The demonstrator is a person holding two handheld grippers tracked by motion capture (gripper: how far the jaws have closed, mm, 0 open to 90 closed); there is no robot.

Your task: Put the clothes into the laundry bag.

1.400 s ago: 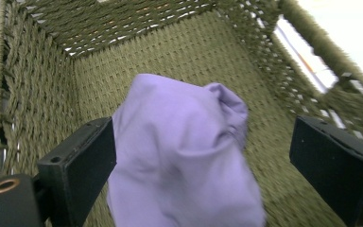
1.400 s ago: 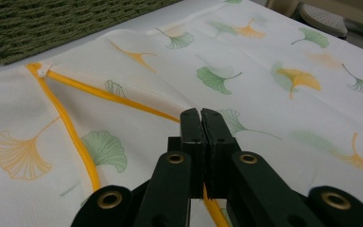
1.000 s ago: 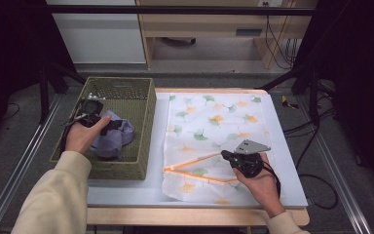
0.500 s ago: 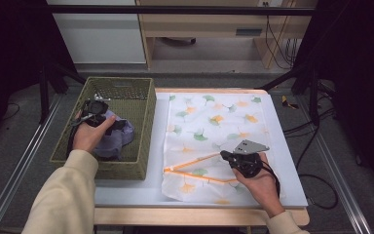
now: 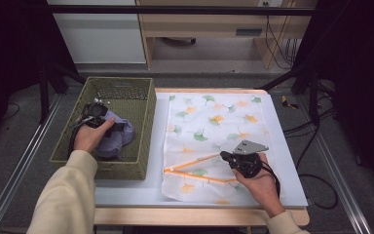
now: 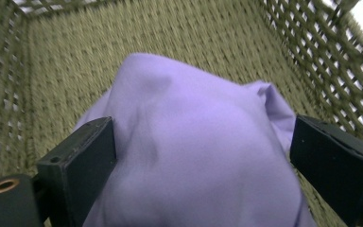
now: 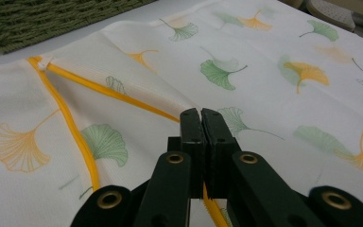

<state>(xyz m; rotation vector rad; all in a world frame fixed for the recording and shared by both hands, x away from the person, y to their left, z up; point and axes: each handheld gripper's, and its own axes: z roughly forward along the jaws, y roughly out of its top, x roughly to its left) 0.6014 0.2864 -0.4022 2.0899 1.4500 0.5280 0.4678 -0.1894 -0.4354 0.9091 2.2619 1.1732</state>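
Compared with the high view a second ago, the left gripper is seen lower in the green woven basket, brought down over the purple cloth that lies bunched on the basket floor. In the left gripper view its fingers are spread wide, one on each side of the purple cloth; the pads are not yet pressed in, so the cloth is straddled rather than held. By that, the pick-up is judged to be just about to be made: only the closing remains.

The right gripper is kept where it was on the counter, over the white leaf-printed mesh bag. Its fingers are closed together on the edge of the bag at the orange zip, and the mouth of the bag is held parted in a wedge towards the basket. The bag is judged to be held ready for the cloth.

Much of the cloth is hidden under the left hand in the high view, and its lower part is cut off by the frame in the left gripper view, which is also blurred. Exactly how much fabric is caught between the right fingers cannot be made out, since the pinch is covered by the fingers themselves.
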